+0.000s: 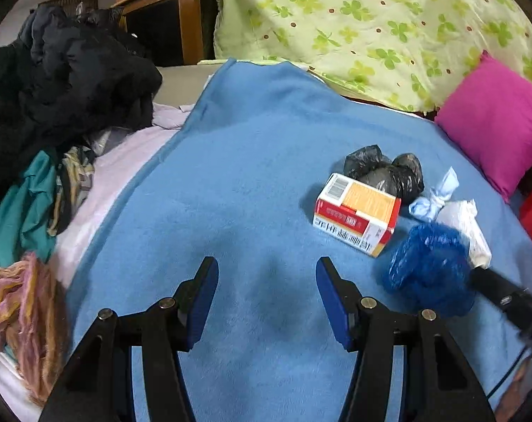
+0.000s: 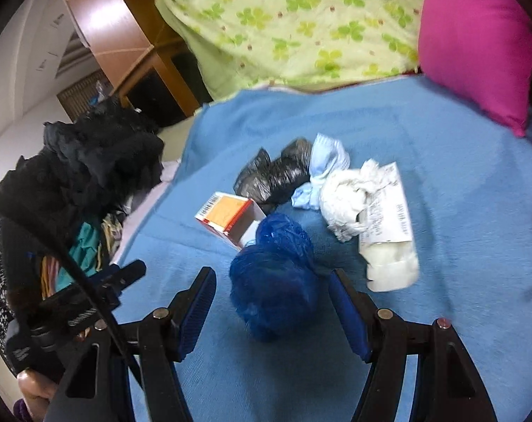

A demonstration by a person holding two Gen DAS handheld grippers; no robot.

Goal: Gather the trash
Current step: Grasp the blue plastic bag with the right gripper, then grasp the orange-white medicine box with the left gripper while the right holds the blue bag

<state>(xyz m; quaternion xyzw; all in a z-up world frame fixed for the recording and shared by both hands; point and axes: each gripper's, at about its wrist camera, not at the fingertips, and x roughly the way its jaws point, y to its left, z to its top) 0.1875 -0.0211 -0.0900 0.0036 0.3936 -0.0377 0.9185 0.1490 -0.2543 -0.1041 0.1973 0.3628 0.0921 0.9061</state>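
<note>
The right gripper (image 2: 271,302) stands about half open, with the dark blue plastic bag (image 2: 274,281) between its two blue pads. The right pad looks to be touching or nearly touching the bag's side, while a strip of blanket shows between the bag and the left pad, so nothing is gripped yet. The left gripper (image 1: 267,299) is also about half open and empty, with only the blue blanket (image 1: 252,161) under it.

The step in hand reads as the approach to the first piece of trash. The next move calls for the right gripper to settle a little further around the bag and close on it; the crumpled plastic is soft and will squash, so the pads need to bite well into the bulk rather than pinch a loose fold.

Just beyond the bag lies the small cardboard box (image 2: 227,216), open end toward the camera and touching the bag. Behind it sit a crumpled black bag (image 2: 273,176) and a pale blue knotted scrap (image 2: 324,168). To the right are a wad of white paper (image 2: 347,197) and a white printed packet (image 2: 389,239), close beside the bag but apart from it.

From the left wrist view the whole cluster lies well to the right of that gripper, the box (image 1: 357,214) nearest. No bin is clearly in view.
</note>
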